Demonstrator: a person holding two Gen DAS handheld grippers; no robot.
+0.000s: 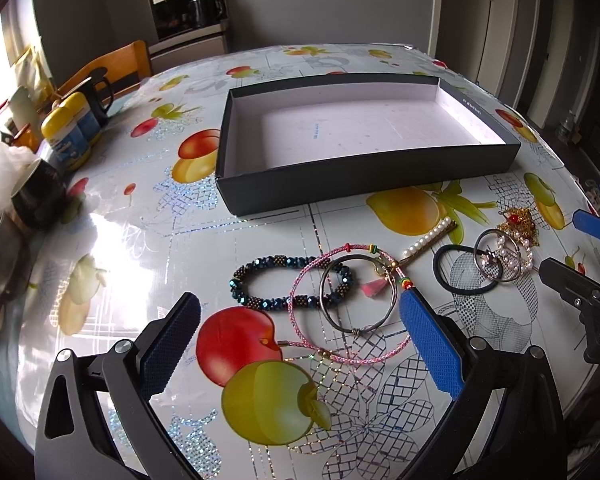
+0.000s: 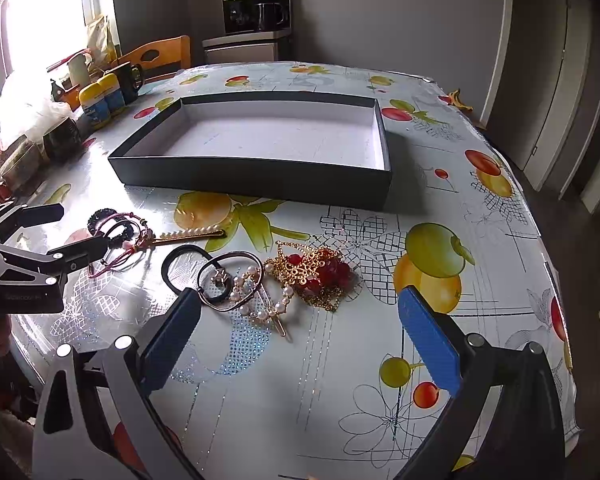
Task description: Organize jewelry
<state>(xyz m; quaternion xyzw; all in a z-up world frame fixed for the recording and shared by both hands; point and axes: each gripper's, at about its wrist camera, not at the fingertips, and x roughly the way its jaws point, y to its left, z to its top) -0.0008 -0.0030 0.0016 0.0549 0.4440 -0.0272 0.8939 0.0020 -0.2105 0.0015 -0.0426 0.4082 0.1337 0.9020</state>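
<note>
A shallow box (image 1: 364, 176) stands on the table (image 2: 300, 380), behind all the jewelry. In front of it, to the left, a beaded bracelet (image 1: 260, 268), a cord bracelet (image 1: 312, 344) and a metal bangle (image 1: 358, 292) lie overlapping each other. A pearl hair clip (image 1: 430, 240) lies just to the right of them, between them and the box. Further right are a hair tie (image 2: 180, 258), a ring with pearls (image 2: 236, 280) and, rightmost, a heap of chain necklace (image 2: 312, 272). Jars (image 2: 100, 100) and a mug (image 2: 130, 76) stand at the far left edge.

Both wrist views near, sharing box (image 1: 364, 136)
</note>
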